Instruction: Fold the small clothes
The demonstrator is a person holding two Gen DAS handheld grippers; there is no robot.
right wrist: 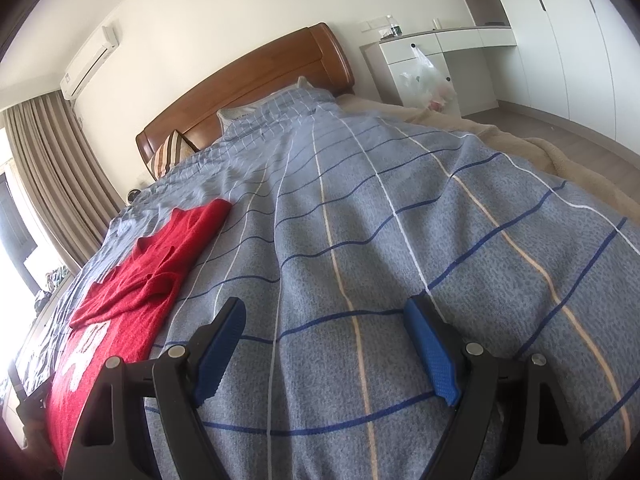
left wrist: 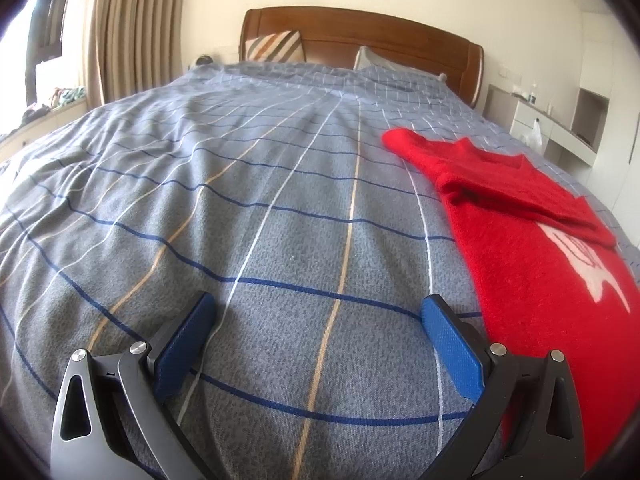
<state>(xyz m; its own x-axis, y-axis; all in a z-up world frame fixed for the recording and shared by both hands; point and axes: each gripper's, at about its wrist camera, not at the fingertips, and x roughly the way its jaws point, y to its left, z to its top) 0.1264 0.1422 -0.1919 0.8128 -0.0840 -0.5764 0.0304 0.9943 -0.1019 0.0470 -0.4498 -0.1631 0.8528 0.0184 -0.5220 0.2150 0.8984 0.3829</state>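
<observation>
A small red knit sweater [left wrist: 532, 248] with a white print lies flat on the grey checked bedspread [left wrist: 256, 200], one sleeve folded across its chest. In the left wrist view it lies to the right of my left gripper [left wrist: 320, 308], which stands open over bare bedspread, its right finger close to the sweater's edge. From the right wrist camera the sweater [right wrist: 132, 300] is at the left. My right gripper [right wrist: 324, 312] is open too, with only bedspread [right wrist: 400, 220] between its blue pads.
A wooden headboard [left wrist: 360, 28] and pillows [left wrist: 276, 46] are at the far end of the bed. Curtains [left wrist: 132, 28] hang at the left. A white desk unit [right wrist: 436, 46] with a plastic bag [right wrist: 428, 80] stands beside the bed.
</observation>
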